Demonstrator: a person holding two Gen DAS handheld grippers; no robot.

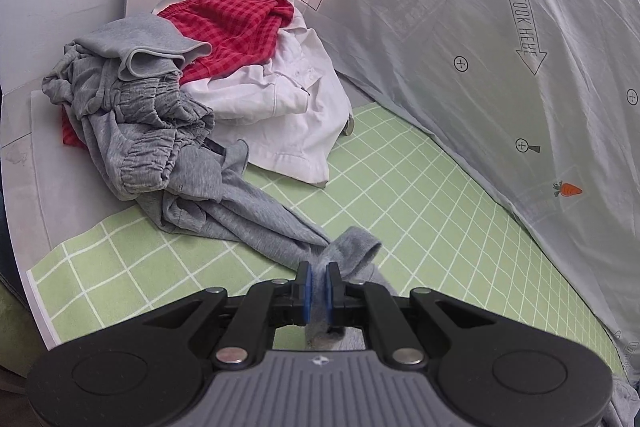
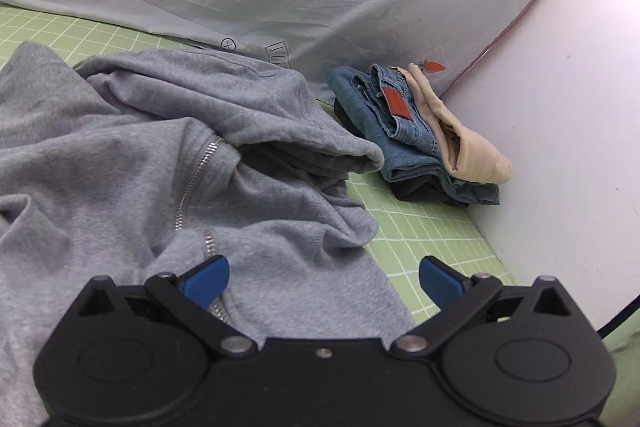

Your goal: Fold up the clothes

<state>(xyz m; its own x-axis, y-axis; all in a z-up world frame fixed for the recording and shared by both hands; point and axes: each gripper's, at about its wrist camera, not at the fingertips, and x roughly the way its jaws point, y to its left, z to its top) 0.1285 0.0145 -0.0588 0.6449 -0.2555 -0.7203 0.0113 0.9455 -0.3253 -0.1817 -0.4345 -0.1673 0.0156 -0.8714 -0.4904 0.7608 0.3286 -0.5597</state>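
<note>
On the green checked mat (image 1: pixel 400 195), the left gripper (image 1: pixel 319 277) pinches a fold of the grey hoodie (image 2: pixel 120 155), which lies crumpled across the mat. The right gripper (image 2: pixel 324 279) hovers over it, jaws spread and empty. Folded jeans (image 2: pixel 400 131) lie beyond.

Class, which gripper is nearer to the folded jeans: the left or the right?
Right. The right gripper hangs open over the grey hoodie, with the folded jeans just beyond. The left gripper shows no jeans in its view.
</note>
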